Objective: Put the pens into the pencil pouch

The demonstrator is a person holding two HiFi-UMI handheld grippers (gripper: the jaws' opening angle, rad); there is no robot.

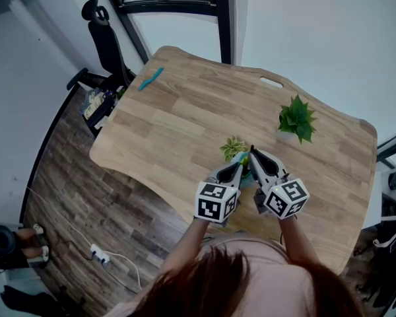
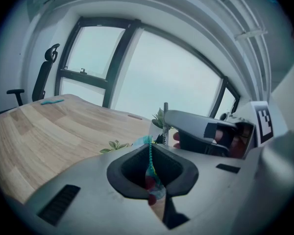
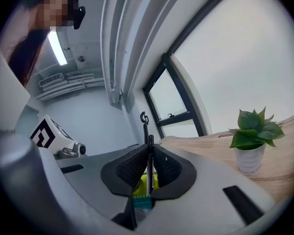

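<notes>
Both grippers are held close together above the wooden table (image 1: pixel 185 117), in front of the person. My left gripper (image 2: pixel 149 145) is shut on the edge of the colourful pencil pouch (image 2: pixel 155 184), whose teal zipper runs up between the pads. My right gripper (image 3: pixel 149 153) is shut on a dark pen (image 3: pixel 148 168) that stands upright in its jaws, directly over the pouch's teal and yellow-green opening (image 3: pixel 143 194). In the left gripper view the right gripper (image 2: pixel 206 131) sits just to the right, its pen (image 2: pixel 165 112) pointing up. A teal pen (image 1: pixel 151 78) lies alone at the table's far left.
A green plant in a white pot (image 1: pixel 297 119) stands on the table to the right of the grippers, and a small pale plant (image 1: pixel 233 146) just beyond them. A black office chair (image 1: pixel 109 41) is at the far left corner. A power strip (image 1: pixel 99 253) lies on the floor.
</notes>
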